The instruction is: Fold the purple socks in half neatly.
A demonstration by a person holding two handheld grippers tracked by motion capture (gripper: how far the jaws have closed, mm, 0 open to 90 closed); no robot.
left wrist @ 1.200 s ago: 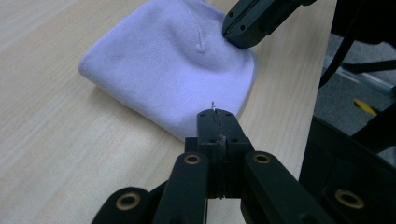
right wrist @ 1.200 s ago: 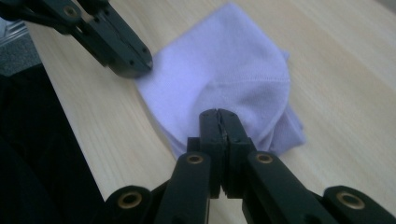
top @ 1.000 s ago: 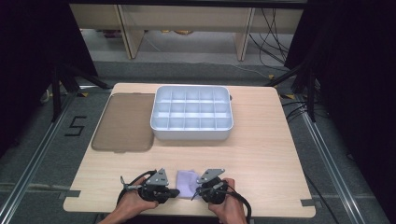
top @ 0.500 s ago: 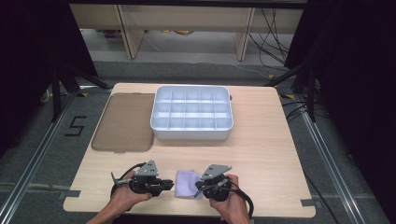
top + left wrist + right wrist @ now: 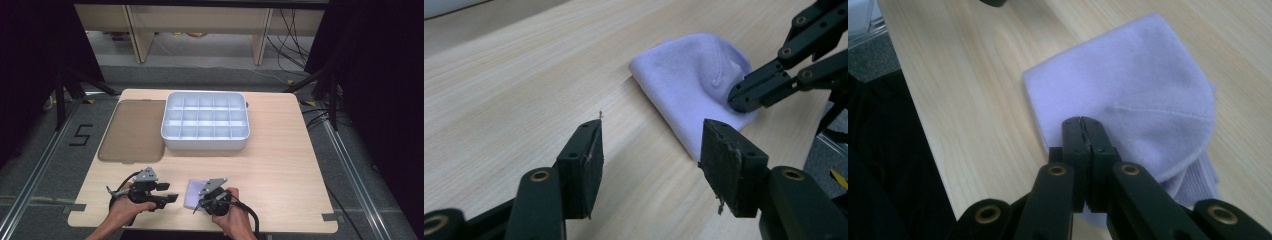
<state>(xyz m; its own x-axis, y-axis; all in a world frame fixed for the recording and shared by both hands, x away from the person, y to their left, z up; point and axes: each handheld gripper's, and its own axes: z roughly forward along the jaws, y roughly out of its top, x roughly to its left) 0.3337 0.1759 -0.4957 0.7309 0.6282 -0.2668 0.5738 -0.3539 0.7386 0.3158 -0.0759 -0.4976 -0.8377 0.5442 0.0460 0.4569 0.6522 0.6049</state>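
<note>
Two grippers: both sat at the near edge of the wooden table (image 5: 280, 165), at about 6 o'clock in the high view, each held in a hand.
Cloth: a folded lilac cloth (image 5: 194, 194) lay flat on the table between the two grippers, well apart from the tray.
Right gripper: the right gripper (image 5: 1083, 125) had its jaws pressed together, apparently on the near edge of the cloth; whether any fabric was caught between the tips could not be told.
Left gripper: the left gripper (image 5: 651, 150) had its jaws spread wide with nothing between them, hovering low over bare table.
Key relation: from the left gripper's jaws the cloth lay ahead and slightly toward 1 o'clock, its folded edge running from about 11 o'clock down to 5 o'clock in the left gripper view; its nearest corner sat just beyond the jaw at that view's right.
Nearer hand: the right gripper was already at the cloth; the left was near but apart.
Likely next move: the left gripper probably needed to advance toward 1 o'clock to take the free edge.
Background: a white compartment tray (image 5: 205, 141) stood at 12 o'clock, with a brown flat lid (image 5: 131, 131) just beside it at 10 o'clock.
</note>
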